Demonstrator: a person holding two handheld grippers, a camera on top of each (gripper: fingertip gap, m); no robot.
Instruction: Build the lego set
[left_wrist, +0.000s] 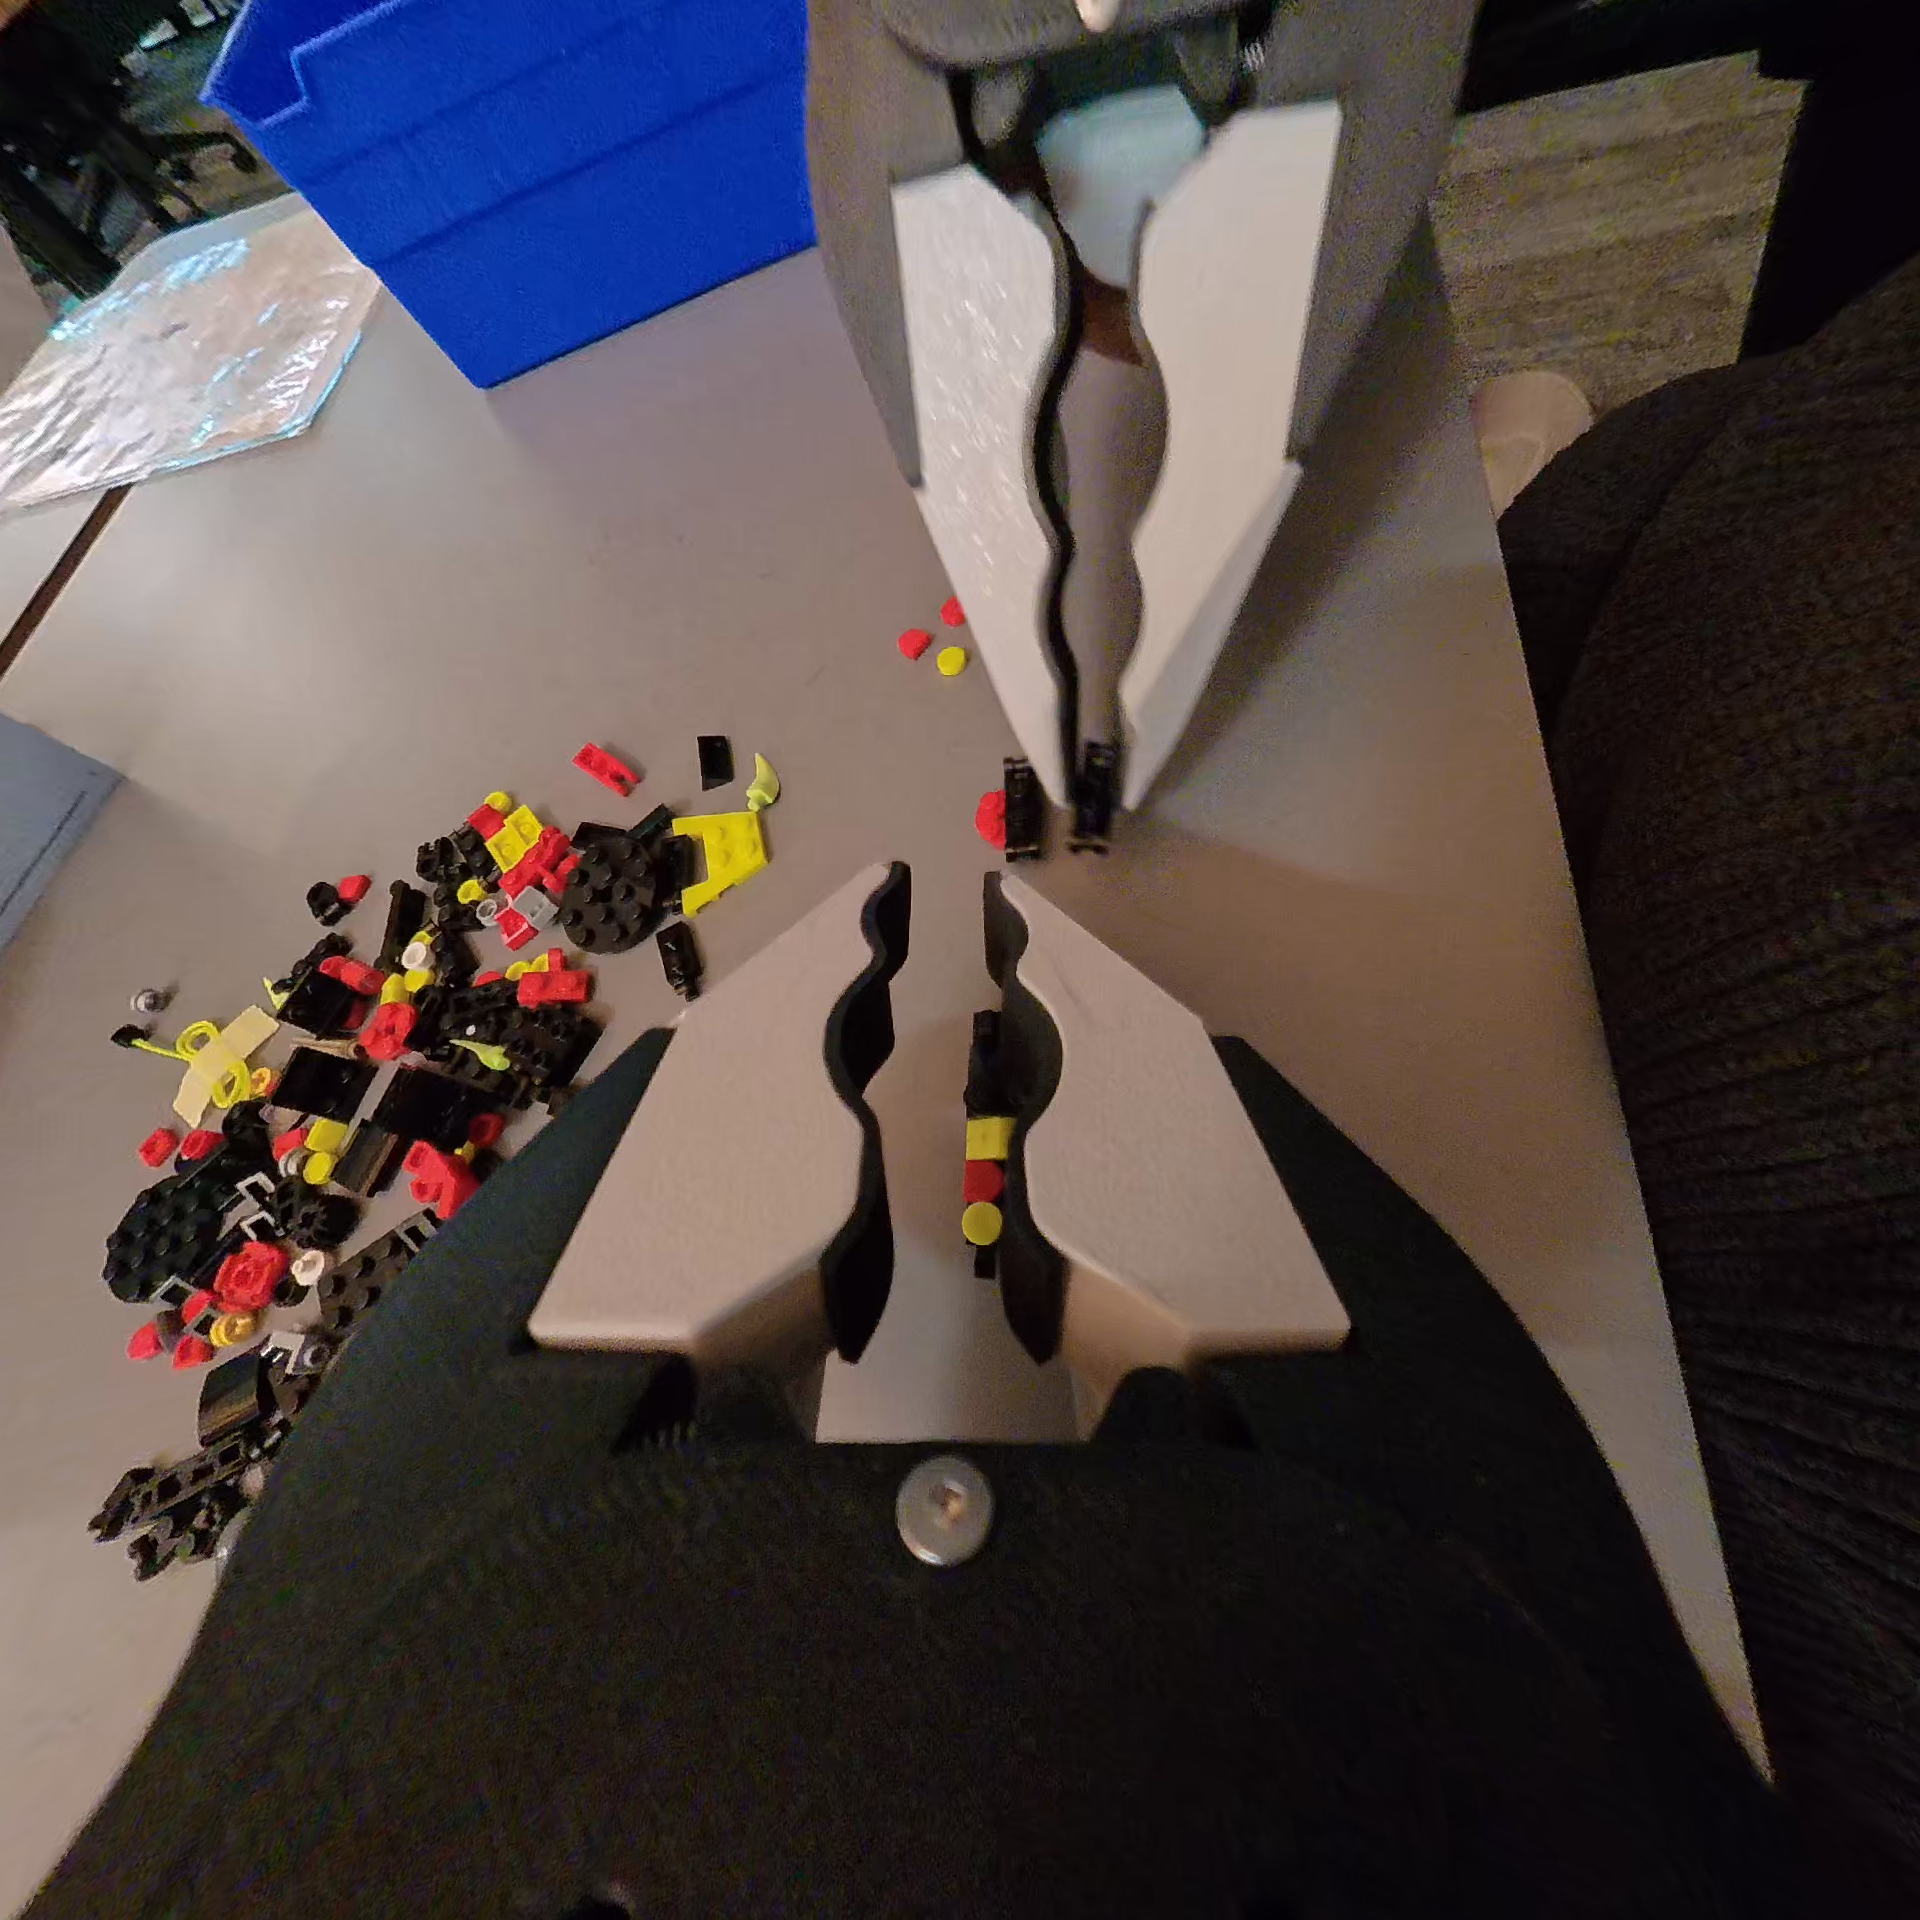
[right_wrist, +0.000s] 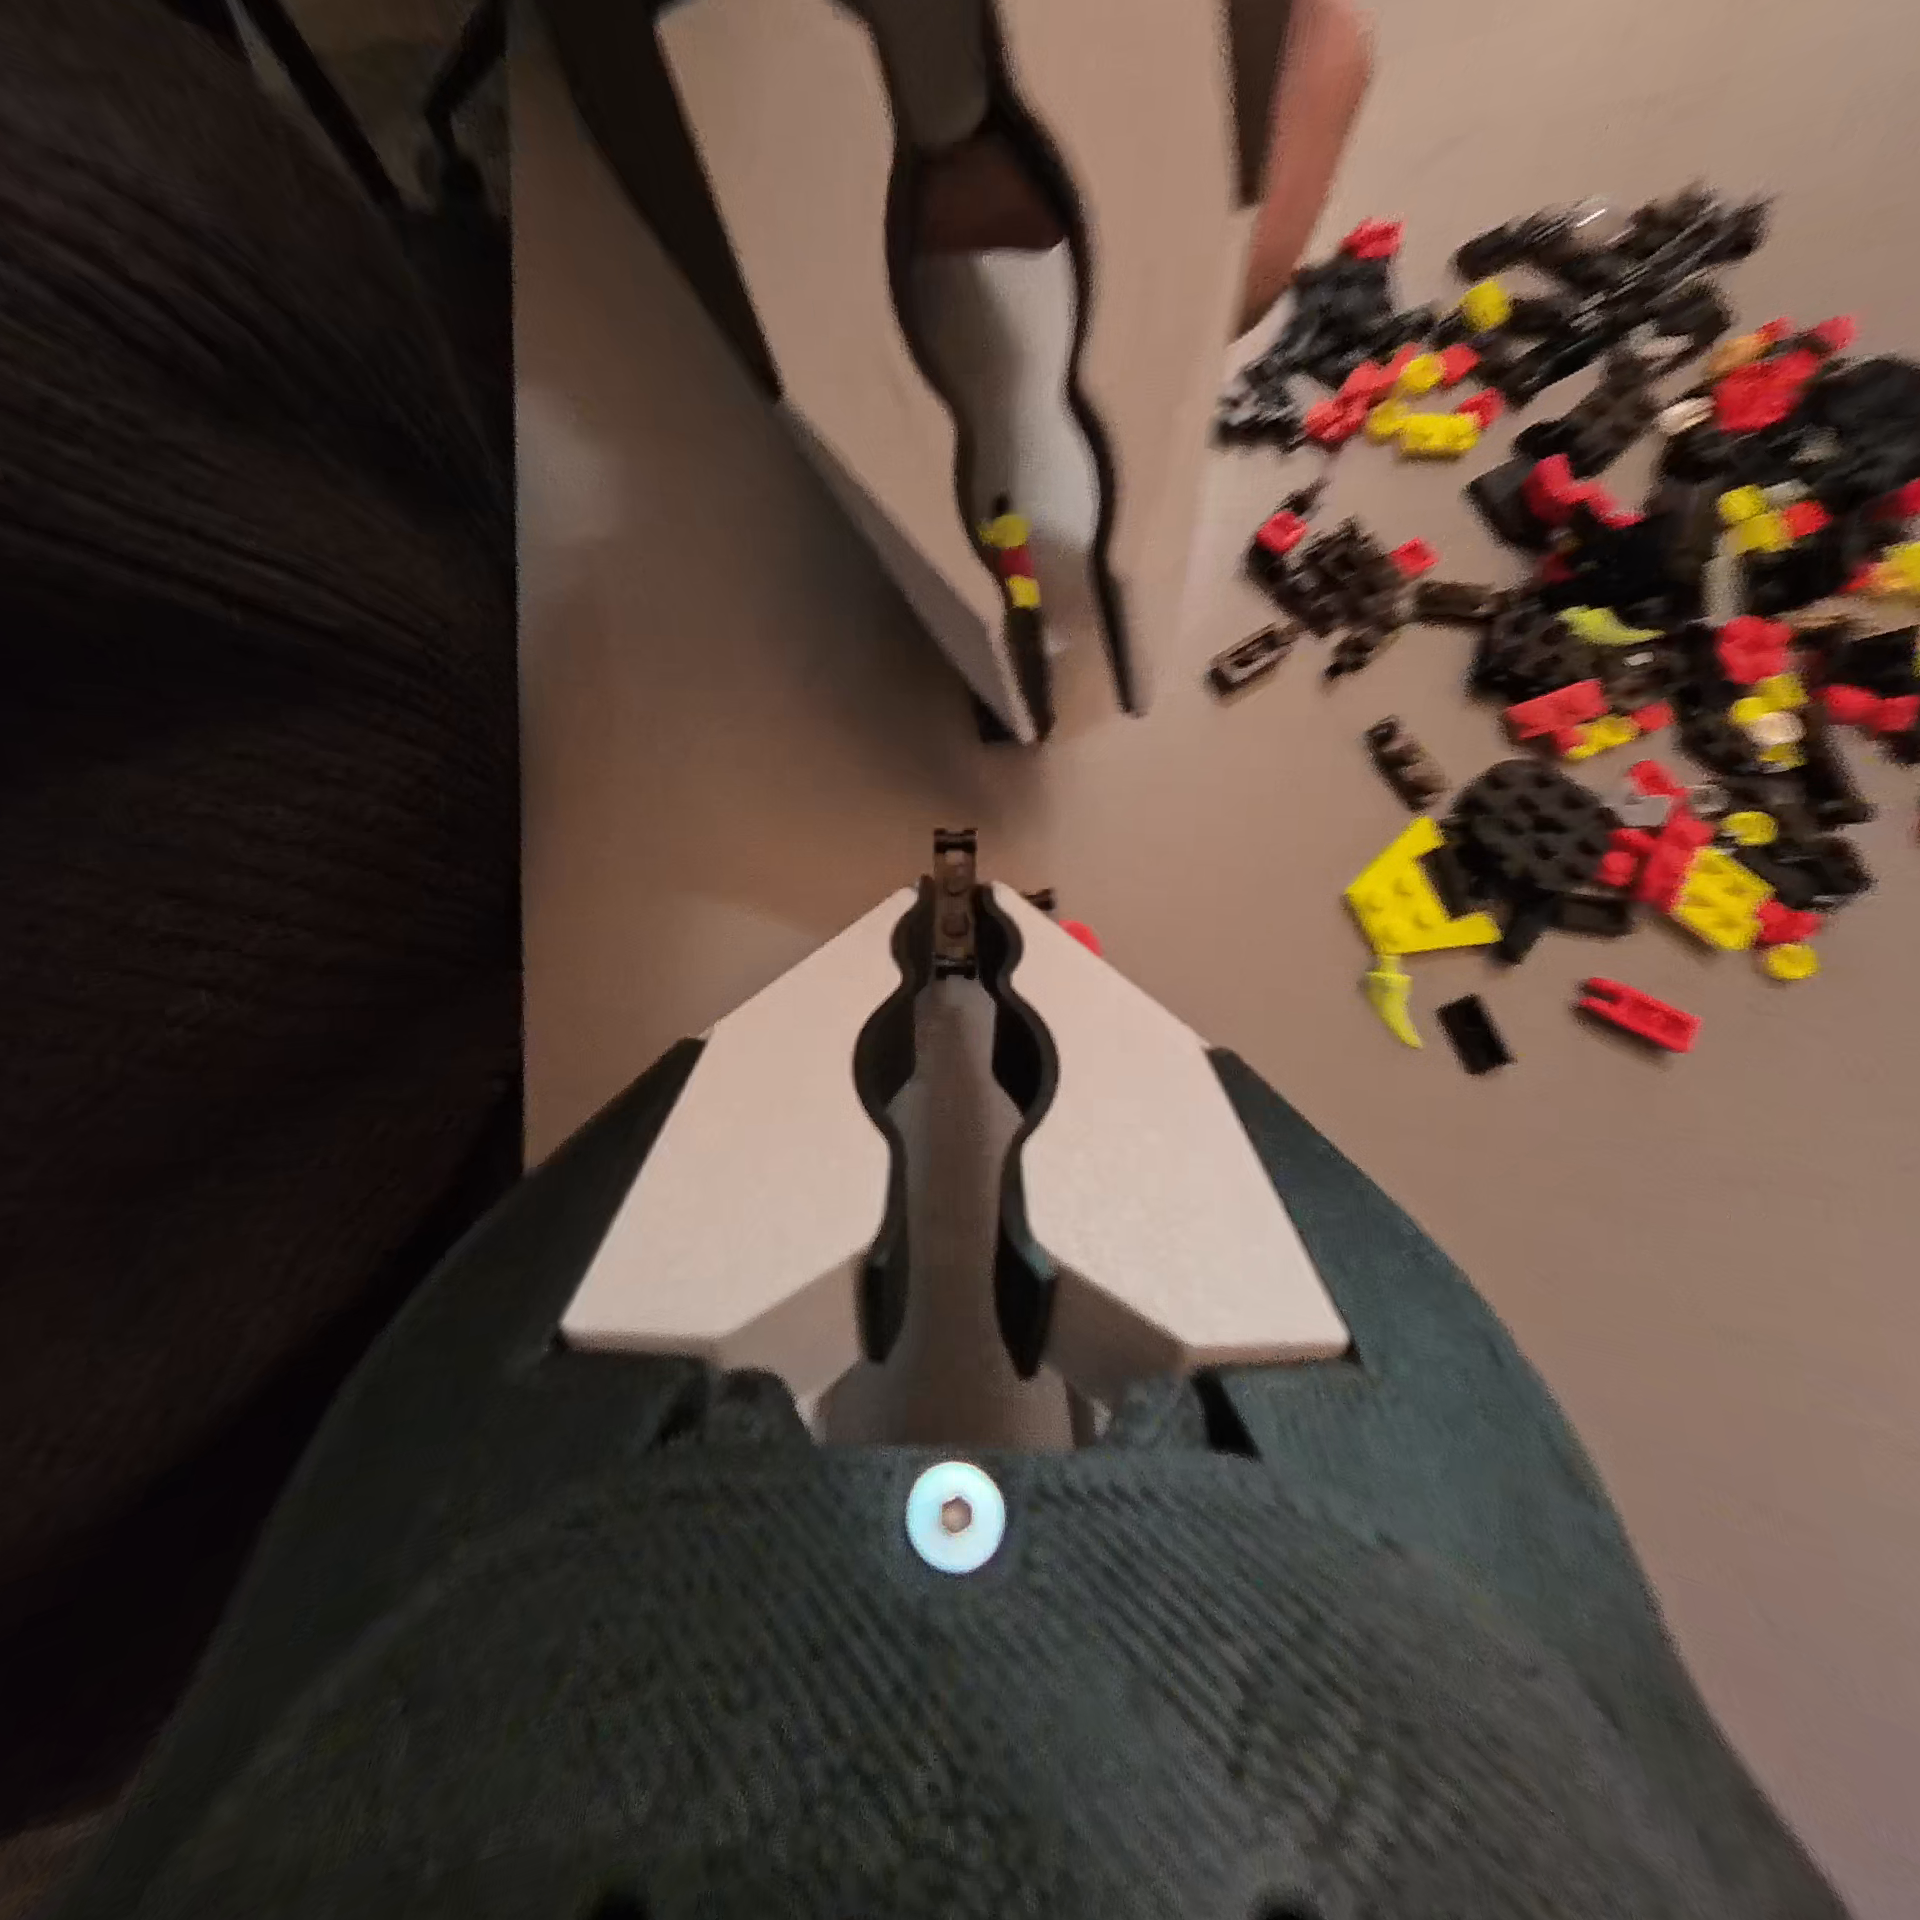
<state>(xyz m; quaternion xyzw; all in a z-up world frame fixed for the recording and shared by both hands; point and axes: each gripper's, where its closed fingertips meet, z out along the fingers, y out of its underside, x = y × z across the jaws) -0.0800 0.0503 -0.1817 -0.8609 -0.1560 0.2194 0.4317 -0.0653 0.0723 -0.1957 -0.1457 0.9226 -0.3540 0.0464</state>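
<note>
Right tool (right_wrist: 954, 902) pinched thin black clip piece (right_wrist: 953, 904), frame centre; left tool (left_wrist: 943, 883) narrowly agape w/ small stack (left_wrist: 983, 1164) against one finger. Light, stiff, slippery; best gripped by flat sides.

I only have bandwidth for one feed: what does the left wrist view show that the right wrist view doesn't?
Only the left wrist view shows the blue bin, the clear plastic bag, and three small red and yellow studs near the right gripper.

Only the right wrist view shows, end-on, the small black piece pinched at the right gripper's tip.

Both show the loose brick pile, the yellow wedge plate, and the open left gripper with a black, yellow and red sub-assembly against one of its fingers.
</note>
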